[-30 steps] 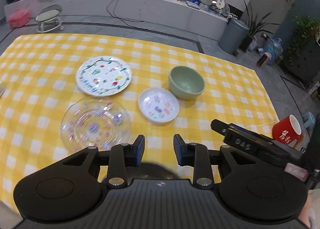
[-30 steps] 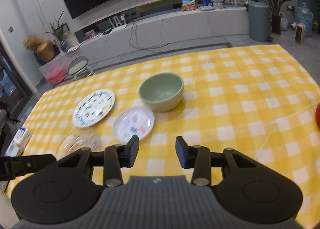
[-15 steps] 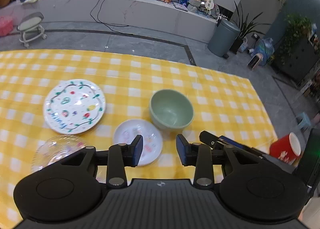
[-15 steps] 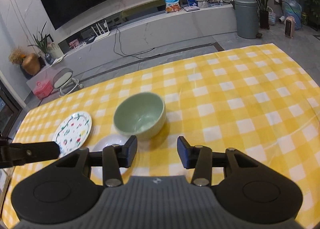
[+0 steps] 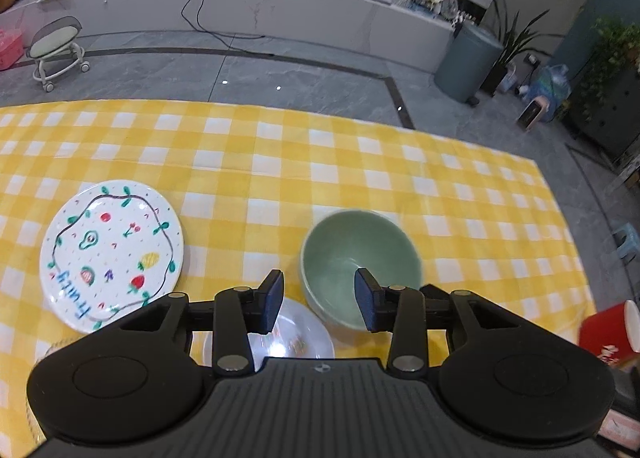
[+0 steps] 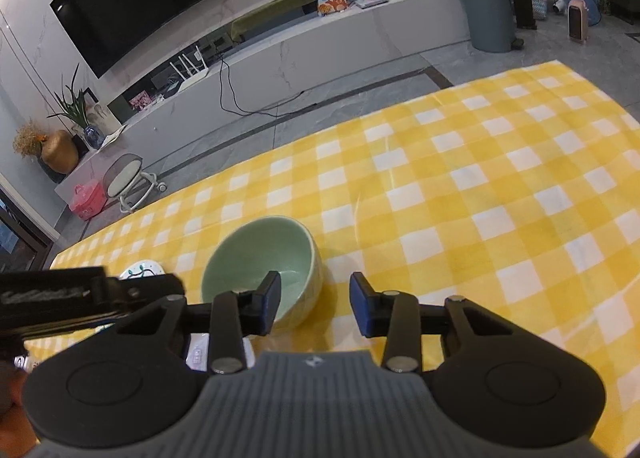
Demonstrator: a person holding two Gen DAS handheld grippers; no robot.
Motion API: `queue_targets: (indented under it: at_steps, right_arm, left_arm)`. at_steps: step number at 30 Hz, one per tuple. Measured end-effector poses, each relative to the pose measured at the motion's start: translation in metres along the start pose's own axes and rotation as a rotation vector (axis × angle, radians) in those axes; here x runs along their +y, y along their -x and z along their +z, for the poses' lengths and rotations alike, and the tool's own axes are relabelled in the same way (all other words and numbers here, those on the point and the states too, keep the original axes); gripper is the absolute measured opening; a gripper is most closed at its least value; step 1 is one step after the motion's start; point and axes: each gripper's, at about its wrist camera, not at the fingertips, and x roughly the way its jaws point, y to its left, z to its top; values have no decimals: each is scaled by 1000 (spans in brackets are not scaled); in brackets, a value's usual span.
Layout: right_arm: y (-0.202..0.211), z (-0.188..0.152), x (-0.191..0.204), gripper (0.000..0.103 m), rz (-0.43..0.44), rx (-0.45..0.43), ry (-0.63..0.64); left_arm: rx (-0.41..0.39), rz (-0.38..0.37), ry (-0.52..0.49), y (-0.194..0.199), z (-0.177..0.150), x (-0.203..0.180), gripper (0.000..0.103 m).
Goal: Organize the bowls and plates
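— Bowl (image 5: 352, 246) first. Green, empty, standing upright near the middle of the bench (image 5: 320, 161).

— And next to it?

— Small white plate (image 5: 298, 338), just beside the bowl on the near side. Touching or not, hard to tell. Big painted plate (image 5: 112, 254) off to the left, well apart.

— Jaws?

— Left gripper (image 5: 320, 300): jaws wide open, holding nothing, one tip in line with the inside of the bowl, the other over the small plate. Right gripper (image 6: 315, 302): jaws wide open too, nothing in them, the near right wall of the bowl (image 6: 260, 254) lined up in the gap. Above the rim or already around it, can't tell.

— Anything to go wrong?

— Yes. Two grippers crowding one bowl. Could knock together. Could tip the bowl with a bump on the rim. Could push it onto the small plate and chip both. Smooth, round wall, so probably slippery with only a weak pinch.

— Room to move?

— Lots of bare yellow cloth to the right of the bowl and behind it. Far edge well apart. Near edge hidden under the grippers, so careful pulling back. Red cup (image 5: 608, 332) low on the right, maybe off the bench; best kept clear of.
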Motion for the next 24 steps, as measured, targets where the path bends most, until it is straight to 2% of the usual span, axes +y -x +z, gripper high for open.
queue_targets:
  at_steps: [8, 16, 18, 20, 24]
  right_arm:
    - [-17, -3, -6, 36, 22, 39, -31]
    - [-29, -4, -4, 32, 37, 64, -45]
    - [-30, -5, -2, 30, 36, 64, -33]
    - [-31, -7, -2, 24, 32, 73, -29]
    - [-36, -10, -6, 18, 22, 94, -47]
  left_arm:
    - [56, 43, -28, -39, 7, -4, 44]
    - [72, 66, -58, -46, 3, -10, 23]
    - [71, 65, -57, -45, 3, -10, 21]
    - [78, 62, -57, -45, 3, -11, 17]
    - [95, 72, -53, -48, 2, -15, 15]
